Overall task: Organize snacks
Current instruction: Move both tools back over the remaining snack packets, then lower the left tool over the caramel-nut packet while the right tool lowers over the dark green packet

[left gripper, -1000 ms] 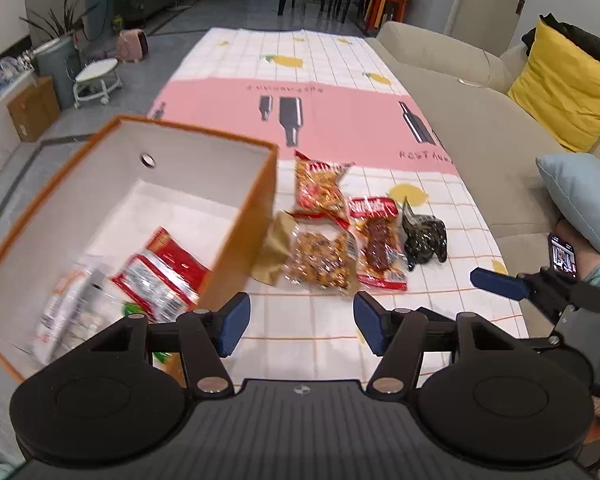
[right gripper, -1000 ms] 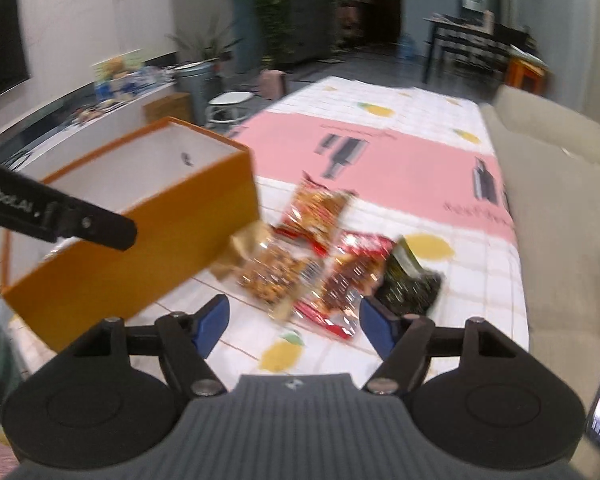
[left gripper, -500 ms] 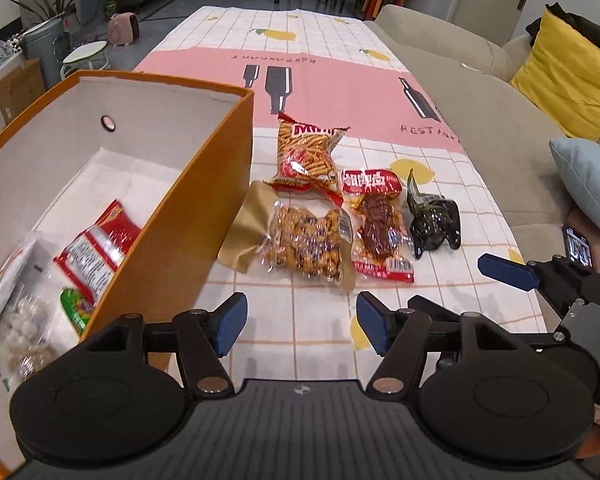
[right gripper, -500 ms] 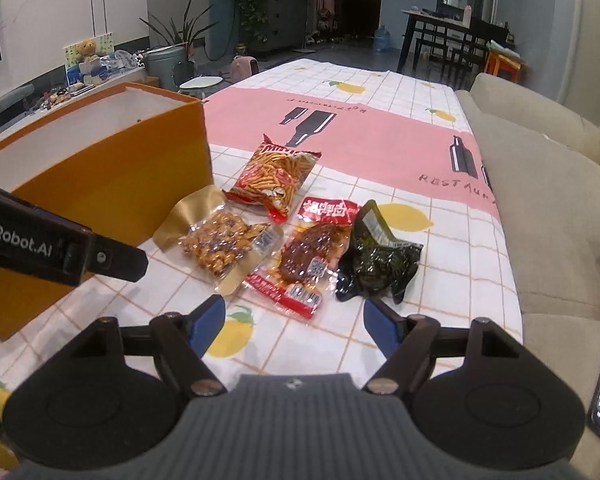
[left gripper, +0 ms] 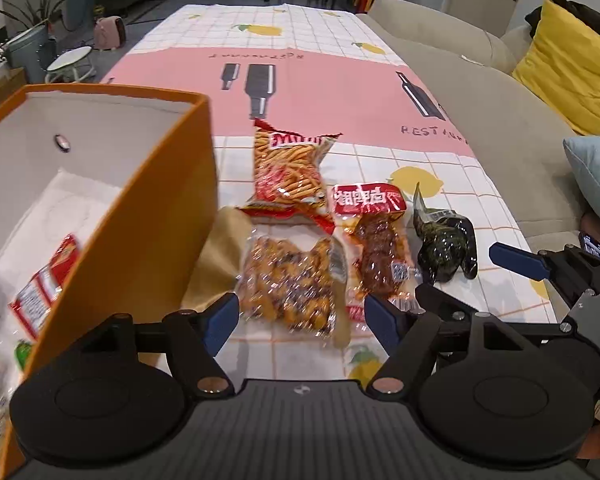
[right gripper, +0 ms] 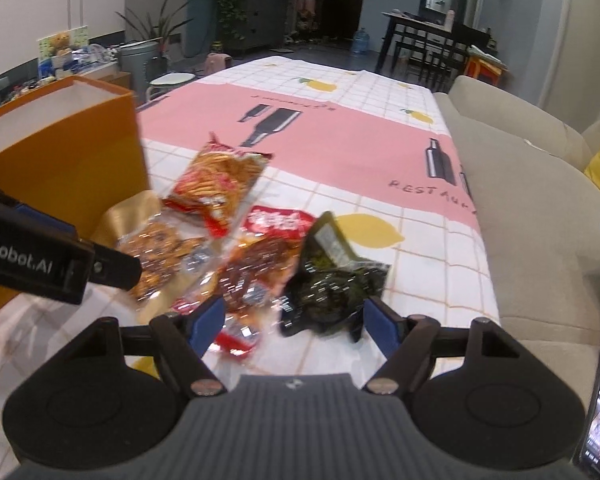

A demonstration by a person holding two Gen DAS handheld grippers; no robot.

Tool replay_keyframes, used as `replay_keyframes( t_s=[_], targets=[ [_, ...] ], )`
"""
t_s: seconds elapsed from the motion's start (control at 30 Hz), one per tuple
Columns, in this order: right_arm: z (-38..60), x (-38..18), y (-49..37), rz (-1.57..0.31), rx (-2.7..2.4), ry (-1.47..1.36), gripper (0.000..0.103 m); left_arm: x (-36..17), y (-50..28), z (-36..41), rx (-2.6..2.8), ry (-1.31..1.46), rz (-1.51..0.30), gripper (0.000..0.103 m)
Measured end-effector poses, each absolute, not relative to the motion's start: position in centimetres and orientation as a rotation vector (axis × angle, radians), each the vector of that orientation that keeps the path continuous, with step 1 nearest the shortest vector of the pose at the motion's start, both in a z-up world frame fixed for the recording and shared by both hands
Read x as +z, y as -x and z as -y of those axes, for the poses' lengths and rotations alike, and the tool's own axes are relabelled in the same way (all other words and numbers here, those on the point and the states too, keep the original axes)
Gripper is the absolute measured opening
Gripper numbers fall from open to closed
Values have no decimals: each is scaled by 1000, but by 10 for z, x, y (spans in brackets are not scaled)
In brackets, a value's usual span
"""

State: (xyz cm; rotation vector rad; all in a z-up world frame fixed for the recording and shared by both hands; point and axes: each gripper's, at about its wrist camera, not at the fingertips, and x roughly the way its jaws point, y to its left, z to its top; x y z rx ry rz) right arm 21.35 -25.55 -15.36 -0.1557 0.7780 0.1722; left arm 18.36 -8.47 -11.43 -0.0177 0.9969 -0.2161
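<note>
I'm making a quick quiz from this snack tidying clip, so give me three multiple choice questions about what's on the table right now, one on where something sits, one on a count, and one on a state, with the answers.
1. Where does the dark green packet lie among the loose snacks in the left wrist view?
A. far right of the row
B. inside the box
C. on the sofa

2. How many snack packets lie loose on the tablecloth?
A. two
B. four
C. six

3. What is the state of the orange box?
A. closed with a lid
B. open, with packets inside
C. tipped on its side

Answers:
1 A, it lies right of the red meat packet.
2 B, the stick snack bag, the nut packet, the meat packet and the green one.
3 B, no lid, and a red and white packet shows inside.
</note>
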Motion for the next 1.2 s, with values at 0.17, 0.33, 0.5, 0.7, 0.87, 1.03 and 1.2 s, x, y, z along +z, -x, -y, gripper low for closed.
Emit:
replay_keyframes(
  t_s=[0.17,0.33,0.5,0.7,0.87,1.03,1.2],
  targets=[
    [266,-160,-234,-799,144,106,74,-124,-203,90,-198,25,-1041,88],
    [270,-169,-247,-818,133,87,74,-134,-216,92,-171,-1,-1083,88],
    [277,-176,-256,-846,128,23,72,-144,-219,96,-194,-51,-1116,91],
    [285,-181,-262,-872,128,-52,63,-148,-221,106,-202,-126,-1106,95],
    [287,-178,-262,-879,133,-78,57,-150,-219,113,-216,-178,-1103,89],
    [287,-175,-259,-916,136,-104,57,-149,-211,110,-245,-208,-1110,80],
    [280,-173,-251,-947,146,-82,57,-145,-196,107,-256,-197,-1142,77]
  ],
)
